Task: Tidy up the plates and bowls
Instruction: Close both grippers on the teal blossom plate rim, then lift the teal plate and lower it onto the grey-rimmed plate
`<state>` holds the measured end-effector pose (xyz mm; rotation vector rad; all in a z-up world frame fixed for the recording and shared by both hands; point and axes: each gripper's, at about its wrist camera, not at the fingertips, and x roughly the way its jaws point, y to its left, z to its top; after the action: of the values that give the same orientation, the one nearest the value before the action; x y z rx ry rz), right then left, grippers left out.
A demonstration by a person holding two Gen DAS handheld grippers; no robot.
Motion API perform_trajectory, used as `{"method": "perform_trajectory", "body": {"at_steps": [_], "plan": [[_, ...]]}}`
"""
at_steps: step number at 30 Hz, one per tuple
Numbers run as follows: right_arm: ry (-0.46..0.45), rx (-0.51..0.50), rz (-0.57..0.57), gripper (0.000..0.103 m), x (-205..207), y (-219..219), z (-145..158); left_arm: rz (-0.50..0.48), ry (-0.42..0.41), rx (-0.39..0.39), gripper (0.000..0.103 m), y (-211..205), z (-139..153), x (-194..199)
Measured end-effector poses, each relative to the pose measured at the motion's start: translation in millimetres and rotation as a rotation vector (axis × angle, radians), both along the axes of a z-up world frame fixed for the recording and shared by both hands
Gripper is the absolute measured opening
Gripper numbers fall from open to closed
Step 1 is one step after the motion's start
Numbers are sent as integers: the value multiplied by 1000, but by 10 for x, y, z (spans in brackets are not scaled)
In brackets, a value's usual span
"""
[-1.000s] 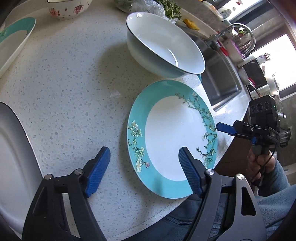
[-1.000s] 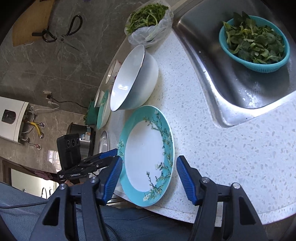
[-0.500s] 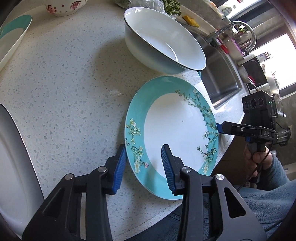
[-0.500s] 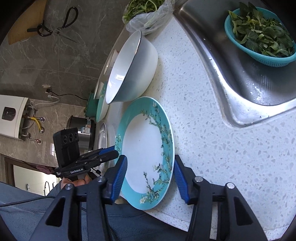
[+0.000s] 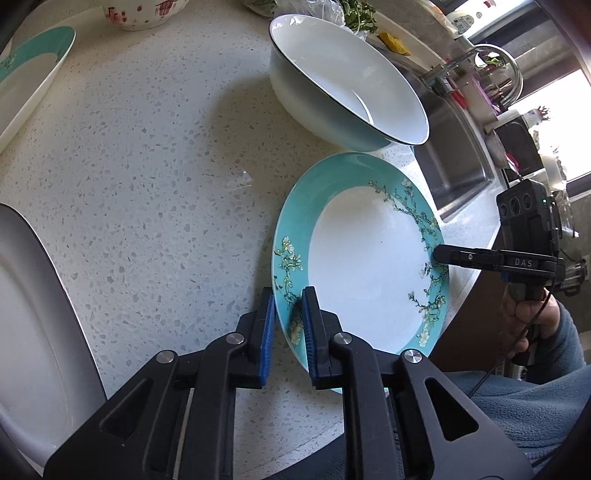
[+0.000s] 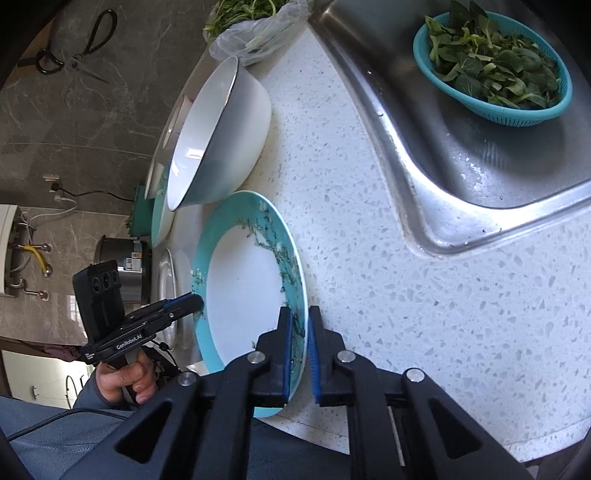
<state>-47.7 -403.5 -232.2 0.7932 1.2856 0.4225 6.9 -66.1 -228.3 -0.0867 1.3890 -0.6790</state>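
A teal-rimmed plate with a white centre and blossom branches lies at the counter's front edge; it also shows in the right wrist view. My left gripper is shut on the plate's near left rim. My right gripper is shut on the opposite rim, and shows in the left wrist view at the plate's right edge. A large white bowl stands just behind the plate. A second teal plate lies at the far left.
A steel sink lies right of the plate and holds a teal colander of greens. A bag of greens sits behind the bowl. A white dish is at the near left. A flowered bowl stands at the back.
Both grippers moved in and closed from wide open onto opposite rims of the teal plate. The plate has stayed in about the same place on the counter.
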Motion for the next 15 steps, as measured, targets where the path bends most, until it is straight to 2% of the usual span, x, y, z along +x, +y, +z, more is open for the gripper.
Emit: {"method": "perform_trajectory", "body": {"at_steps": [15], "plan": [[16, -29, -8, 12, -95, 121, 100, 17, -5, -20, 11, 122, 96, -14]]}}
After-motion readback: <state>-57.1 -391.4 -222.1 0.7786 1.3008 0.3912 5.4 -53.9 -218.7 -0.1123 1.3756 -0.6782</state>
